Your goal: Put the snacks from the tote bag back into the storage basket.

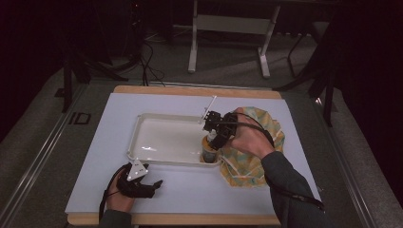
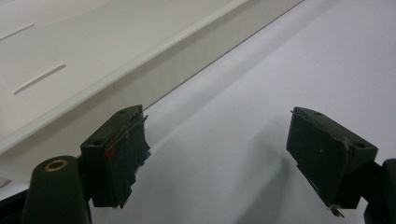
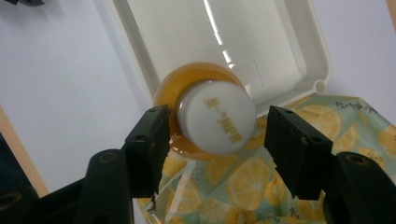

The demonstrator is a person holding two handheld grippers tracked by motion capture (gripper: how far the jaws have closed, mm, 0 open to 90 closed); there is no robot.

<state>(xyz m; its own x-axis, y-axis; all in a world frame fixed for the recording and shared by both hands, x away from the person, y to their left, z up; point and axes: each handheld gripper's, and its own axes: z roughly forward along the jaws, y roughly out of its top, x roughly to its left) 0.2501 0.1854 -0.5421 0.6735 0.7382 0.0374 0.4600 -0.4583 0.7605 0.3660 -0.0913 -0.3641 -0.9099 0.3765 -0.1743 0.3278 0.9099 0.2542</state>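
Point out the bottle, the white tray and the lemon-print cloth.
bottle [image 3: 218, 119]: right gripper view, on its white cap.
white tray [image 1: 142, 122]: high view, on its left rim.
lemon-print cloth [image 1: 268, 124]: high view, on its far fold.

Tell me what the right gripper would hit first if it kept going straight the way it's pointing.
Most likely the white cap of the bottle, which sits between the open jaws of the right gripper, in the corner of the white tray. Exact depth is unclear.

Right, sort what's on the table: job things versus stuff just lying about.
In the job:
- bottle with white cap, standing in the tray corner
- white tray
- right tool, open around the bottle
- lemon-print cloth

Lying about:
- left tool, open, resting on the white table sheet
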